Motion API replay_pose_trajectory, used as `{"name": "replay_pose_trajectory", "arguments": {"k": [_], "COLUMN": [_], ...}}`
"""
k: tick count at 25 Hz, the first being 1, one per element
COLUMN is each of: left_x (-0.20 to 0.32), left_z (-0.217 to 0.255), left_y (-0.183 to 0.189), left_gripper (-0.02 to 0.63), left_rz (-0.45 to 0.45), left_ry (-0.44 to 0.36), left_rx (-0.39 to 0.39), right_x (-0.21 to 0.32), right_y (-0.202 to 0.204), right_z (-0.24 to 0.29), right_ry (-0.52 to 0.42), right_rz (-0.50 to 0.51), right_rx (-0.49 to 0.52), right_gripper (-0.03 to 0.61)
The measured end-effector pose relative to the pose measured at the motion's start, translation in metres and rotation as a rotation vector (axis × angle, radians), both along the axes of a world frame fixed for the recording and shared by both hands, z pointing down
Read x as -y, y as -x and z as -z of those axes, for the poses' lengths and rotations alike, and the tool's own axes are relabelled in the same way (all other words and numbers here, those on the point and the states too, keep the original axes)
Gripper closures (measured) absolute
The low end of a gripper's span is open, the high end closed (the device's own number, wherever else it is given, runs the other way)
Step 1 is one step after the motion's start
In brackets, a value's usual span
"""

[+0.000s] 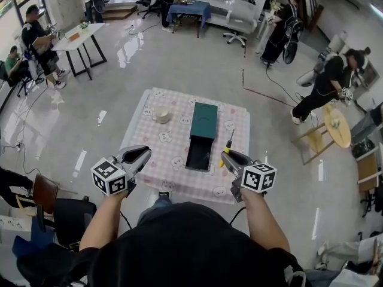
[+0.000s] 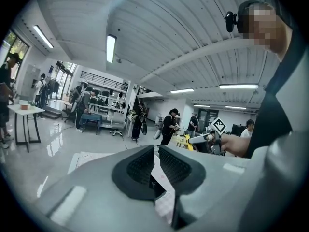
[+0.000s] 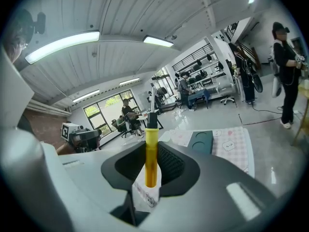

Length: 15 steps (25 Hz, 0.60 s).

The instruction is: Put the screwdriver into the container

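**Screwdriver gripped, container still to reach**

Busy lab w/ glossy floor; a small table [image 1: 236,124] in checked cloth sits below you.

Head view: the container [image 1: 199,153] lies open mid-table. Your right gripper [image 1: 230,158] hovers just right of it, forearm low, and holds the screwdriver [image 1: 228,142] w/ its tip pointing away from you. Your left gripper [image 1: 140,155] hangs over the near-left cloth.

Left gripper view: jaws closed, nothing btwn.

Right gripper view: jaws clamp the yellow handle, shaft up.

Step looks like the carry. Next, probably: shift left over the opening, lower, release.
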<state>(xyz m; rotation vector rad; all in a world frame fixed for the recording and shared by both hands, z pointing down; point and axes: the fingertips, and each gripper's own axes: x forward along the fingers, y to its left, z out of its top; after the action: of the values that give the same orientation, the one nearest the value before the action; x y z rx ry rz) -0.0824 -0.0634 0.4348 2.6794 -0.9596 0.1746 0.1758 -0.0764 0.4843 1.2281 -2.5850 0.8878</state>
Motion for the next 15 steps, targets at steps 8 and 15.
{"name": "replay_pose_trajectory", "arguments": {"k": [8, 15], "left_x": [0.032, 0.053], "left_z": [-0.001, -0.006], "left_y": [-0.001, -0.003], "left_gripper": [0.583, 0.583], "left_rz": [-0.019, -0.042], "left_ry": [0.002, 0.010], "left_rx": [0.001, 0.002], "right_x": [0.024, 0.039], "right_y": [0.000, -0.001], "right_z": [-0.004, -0.018], "right_ry": [0.007, 0.031], "right_rz": [-0.021, -0.046], "right_rx": [0.000, -0.005], "right_gripper": [0.474, 0.474]}}
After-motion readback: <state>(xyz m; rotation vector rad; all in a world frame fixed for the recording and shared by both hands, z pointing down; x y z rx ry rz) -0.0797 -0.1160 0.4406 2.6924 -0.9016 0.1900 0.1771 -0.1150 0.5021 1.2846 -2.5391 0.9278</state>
